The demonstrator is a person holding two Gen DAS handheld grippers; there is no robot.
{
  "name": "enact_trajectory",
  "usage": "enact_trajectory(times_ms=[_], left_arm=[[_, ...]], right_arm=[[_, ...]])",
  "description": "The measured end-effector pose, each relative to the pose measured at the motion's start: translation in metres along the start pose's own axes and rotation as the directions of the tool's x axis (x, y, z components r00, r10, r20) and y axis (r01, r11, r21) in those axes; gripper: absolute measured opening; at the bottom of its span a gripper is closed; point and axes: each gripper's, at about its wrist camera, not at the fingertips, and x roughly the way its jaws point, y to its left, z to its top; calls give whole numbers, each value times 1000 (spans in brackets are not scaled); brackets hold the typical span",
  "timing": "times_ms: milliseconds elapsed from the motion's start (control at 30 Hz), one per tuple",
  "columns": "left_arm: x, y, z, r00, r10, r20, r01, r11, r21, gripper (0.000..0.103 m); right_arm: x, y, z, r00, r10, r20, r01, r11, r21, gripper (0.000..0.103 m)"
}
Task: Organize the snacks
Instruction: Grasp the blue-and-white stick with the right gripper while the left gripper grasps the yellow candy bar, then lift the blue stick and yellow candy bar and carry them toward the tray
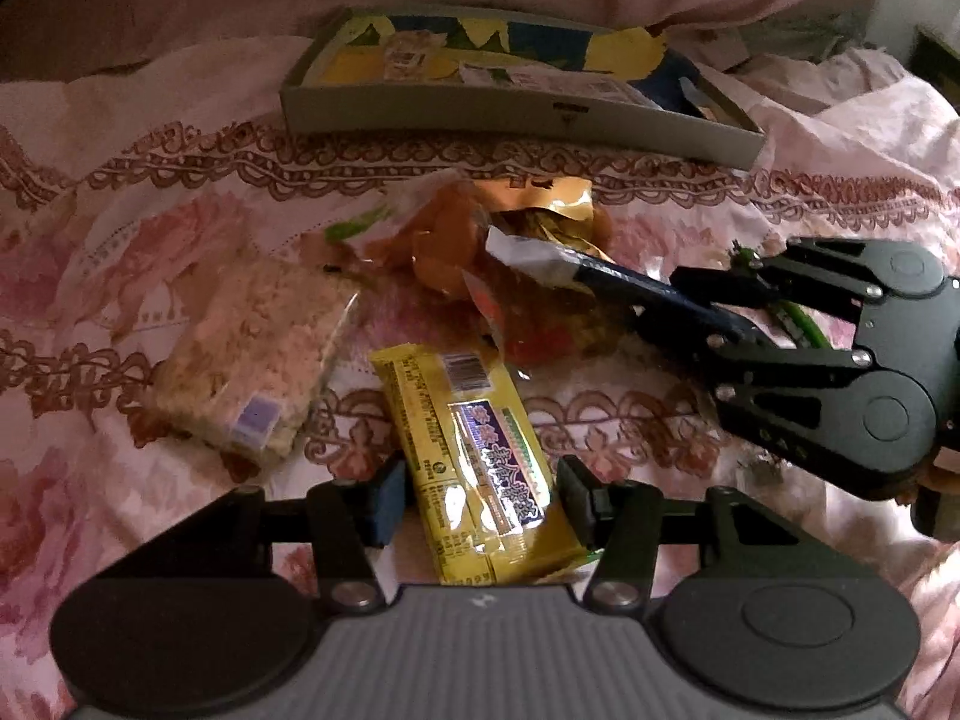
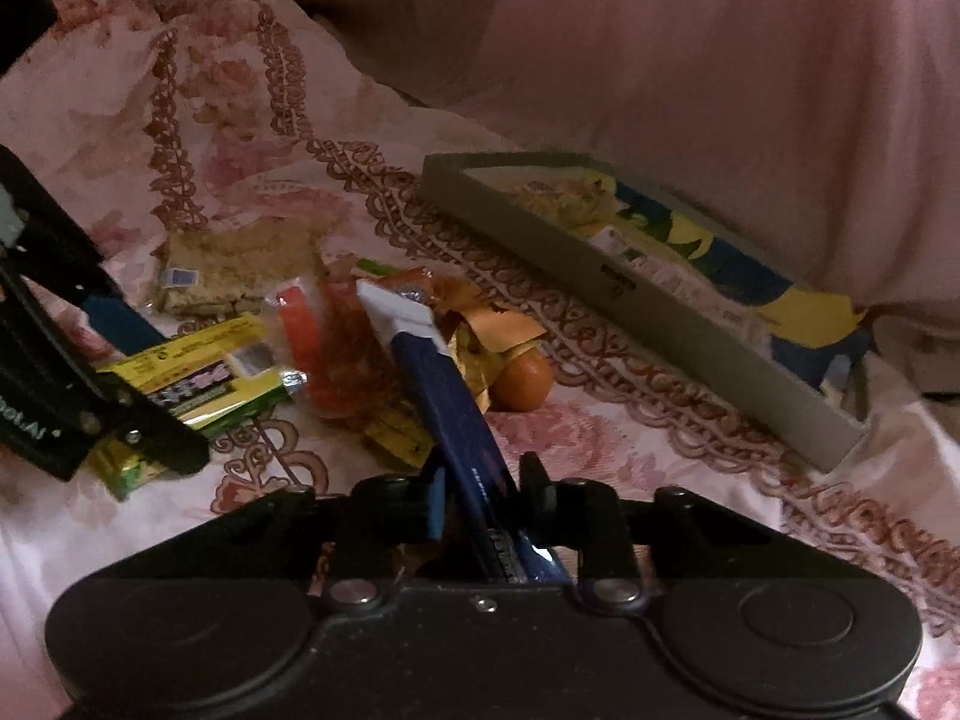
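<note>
Snacks lie in a loose pile on a pink flowered bedspread (image 1: 90, 276). My left gripper (image 1: 477, 495) is around a yellow snack bar (image 1: 474, 468), its pads at the bar's two sides. My right gripper (image 2: 480, 501) is shut on a dark blue packet with a white end (image 2: 444, 396), which points toward the pile; it also shows in the left wrist view (image 1: 606, 282). A clear-wrapped rice cracker block (image 1: 240, 360) lies to the left. An orange-red bag (image 1: 534, 312) and gold wrappers (image 1: 552, 204) lie in the middle.
A shallow grey cardboard box (image 1: 516, 114) with a yellow and blue print inside stands behind the pile; it also shows in the right wrist view (image 2: 630, 300). A pink pillow (image 2: 720, 72) rises behind it. A round orange item (image 2: 527, 384) lies by the gold wrappers.
</note>
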Motion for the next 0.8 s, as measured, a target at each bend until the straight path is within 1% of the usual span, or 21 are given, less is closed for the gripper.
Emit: enact_trajectory(times_ms=[67, 100, 133, 267, 367, 600, 800], left_arm=[[-5, -4, -3, 1000, 14, 4, -14, 1000, -2, 56], [-8, -6, -5, 1000, 18, 9, -18, 1000, -5, 56], [-10, -7, -6, 1000, 21, 15, -21, 1000, -6, 56], [-20, -12, -9, 999, 39, 35, -38, 999, -16, 54], [-23, -13, -9, 999, 42, 33, -41, 999, -22, 53], [-25, -18, -14, 998, 60, 29, -60, 998, -12, 52], [-33, -23, -15, 997, 56, 52, -56, 998, -1, 51]], right_arm=[[-5, 3, 0, 999, -34, 13, 34, 999, -30, 16], [-7, 5, 0, 999, -50, 21, 51, 997, -50, 11], [-8, 6, 0, 998, -63, 24, 65, 996, -65, 10], [-11, 9, -2, 996, -87, 26, 89, 992, -90, 9], [-12, 11, -2, 994, -101, 32, 104, 990, -100, 9], [-23, 13, 3, 985, -141, 100, 151, 982, -109, 8], [-28, 10, 6, 981, -149, 123, 161, 982, -95, 8]])
